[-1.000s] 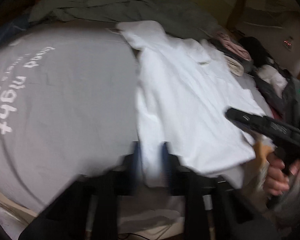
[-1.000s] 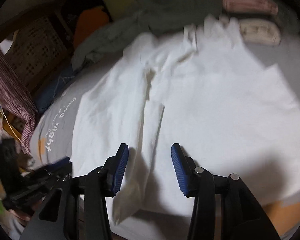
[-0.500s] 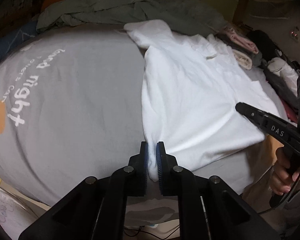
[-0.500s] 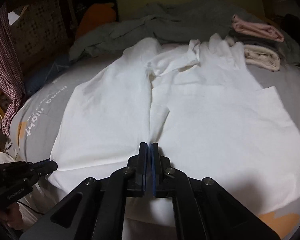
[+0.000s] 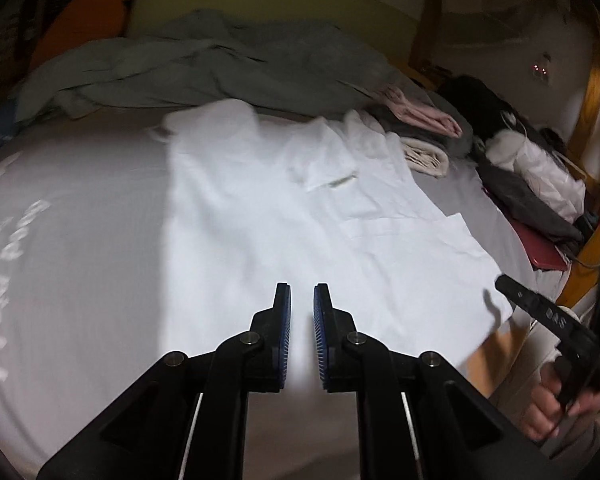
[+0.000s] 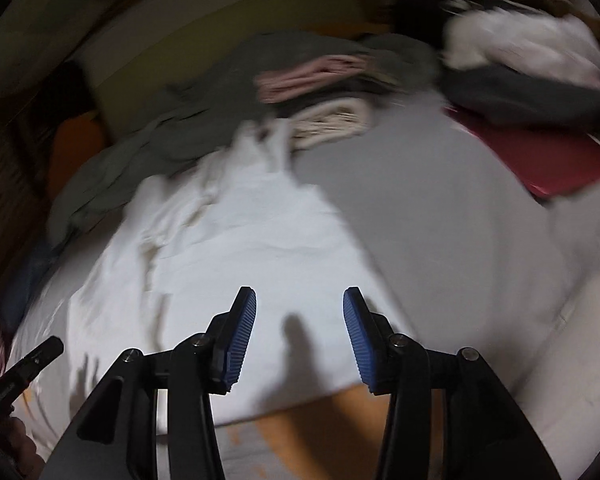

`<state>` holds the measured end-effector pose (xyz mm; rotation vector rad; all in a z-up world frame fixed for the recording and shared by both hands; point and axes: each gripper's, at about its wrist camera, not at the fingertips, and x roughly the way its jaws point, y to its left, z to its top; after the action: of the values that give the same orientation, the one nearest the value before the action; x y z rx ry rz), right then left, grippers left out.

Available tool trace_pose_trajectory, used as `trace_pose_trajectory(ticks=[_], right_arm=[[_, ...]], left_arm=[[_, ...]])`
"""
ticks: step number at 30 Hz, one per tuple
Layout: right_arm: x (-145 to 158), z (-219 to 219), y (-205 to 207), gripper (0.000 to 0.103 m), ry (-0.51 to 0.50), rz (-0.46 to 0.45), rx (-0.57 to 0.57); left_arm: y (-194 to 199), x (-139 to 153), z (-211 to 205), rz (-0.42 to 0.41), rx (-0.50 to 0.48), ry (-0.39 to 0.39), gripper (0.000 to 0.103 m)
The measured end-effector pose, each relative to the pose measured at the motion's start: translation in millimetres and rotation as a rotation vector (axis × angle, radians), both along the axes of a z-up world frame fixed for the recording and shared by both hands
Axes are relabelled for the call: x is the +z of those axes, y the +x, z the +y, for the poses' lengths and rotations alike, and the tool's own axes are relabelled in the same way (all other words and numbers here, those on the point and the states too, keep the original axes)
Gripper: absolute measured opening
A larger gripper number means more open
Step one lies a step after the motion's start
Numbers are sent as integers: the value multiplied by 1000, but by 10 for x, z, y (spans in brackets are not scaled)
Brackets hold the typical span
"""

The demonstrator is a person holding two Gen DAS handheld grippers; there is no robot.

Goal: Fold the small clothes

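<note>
A white shirt lies spread on the grey bed sheet, collar toward the far side. My left gripper is over its near middle, its blue pads nearly together with white cloth pinched between them. In the right wrist view the shirt fills the left half. My right gripper hangs above the shirt's near right hem; its jaws are opening and nothing is between them. The right gripper also shows at the right edge of the left wrist view, held by a hand.
A rumpled grey-green blanket lies along the far side. Folded pink and cream clothes sit beyond the collar. Dark and white clothes and a red flat thing crowd the right. An orange print marks the sheet near the hem.
The right gripper, shut at the shirt's middle hem half a second ago, has opened and swung toward the right hem. The left gripper has moved right and up over the shirt, still pinching cloth.
</note>
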<state>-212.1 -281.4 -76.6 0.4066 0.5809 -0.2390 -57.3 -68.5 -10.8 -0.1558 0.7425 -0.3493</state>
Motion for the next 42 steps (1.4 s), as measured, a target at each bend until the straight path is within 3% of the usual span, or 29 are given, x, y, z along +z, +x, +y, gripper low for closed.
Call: trace_pose_trajectory(ticks=[5,8,10,12,16,17,18,20,24,27,30,31,34,36,39,42], right_arm=[[-71,-292,-154,48,60,8,-75],[-206,-384,-164,50,127,40,-40],[-299,-413,-115,50,215,60,13],[-324,-403,-124,50,240,53,23],[-325,-369,-88,49,284,28,70],[-300,-334,-73,37,265,32,67],[-264,-294,-57,15,233,35,58],[-138,-194,-28,8,192,4,69],[277,348,46,8,57,-137,203],[395,1025,199,7,32,-157,400],[300,1737,325,7,33,-114,583],[195,2004,354,7,22,-81,658],[-158,2410,385,7,-67,27,704],[-271,2398,406,7,-68,49,689],[-211,2259,414,7,18,36,713],[-167,2243,371,7,-3,18,744]], left_arm=[[238,-144,-325,55,-65,-7,11],[231,-312,-419,76,-54,20,11],[180,-336,-439,43,-53,38,11],[177,-300,-423,25,-60,31,11],[135,-4,-138,-63,10,-16,12],[116,77,-49,-80,29,-27,15],[99,159,42,-99,59,-29,17],[20,313,242,-154,127,-22,18],[-219,542,657,-298,245,-61,21],[-294,629,926,-320,295,-101,23],[-324,597,1127,-326,333,-108,23],[-332,579,1173,-323,333,-109,23],[-272,457,1229,-248,268,-125,30],[-182,309,1239,-161,216,-160,30],[-62,111,1208,-38,107,-271,29],[10,15,1120,32,-2,-364,30]])
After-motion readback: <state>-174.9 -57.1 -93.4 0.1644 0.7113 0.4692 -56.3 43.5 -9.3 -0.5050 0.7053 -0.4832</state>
